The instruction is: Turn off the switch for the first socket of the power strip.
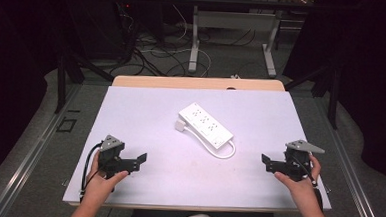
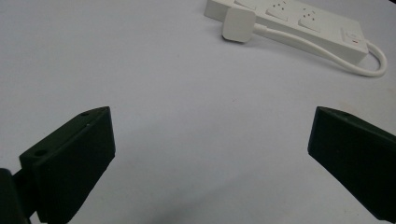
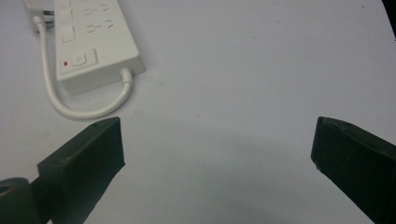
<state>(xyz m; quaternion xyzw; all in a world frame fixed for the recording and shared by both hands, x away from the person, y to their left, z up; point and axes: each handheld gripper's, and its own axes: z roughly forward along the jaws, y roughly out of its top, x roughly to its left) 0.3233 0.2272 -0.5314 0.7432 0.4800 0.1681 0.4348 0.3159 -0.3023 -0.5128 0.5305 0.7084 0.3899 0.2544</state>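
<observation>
**Strip lies diagonal on the desk**

Strip [image 1: 205, 123] lies flat near the middle of the desk [image 1: 146, 106], its long axis slanting from far left to near right in the high view. The switch end faces the right gripper [image 1: 266, 163]. Its cord [image 1: 222, 151] loops out of that end and runs back along the near side to the plug [image 1: 181, 126], just beside the far end. The left gripper [image 1: 139, 162] sits well apart, near left. Both have jaws wide apart, empty, with bare desk between them and the strip.
</observation>
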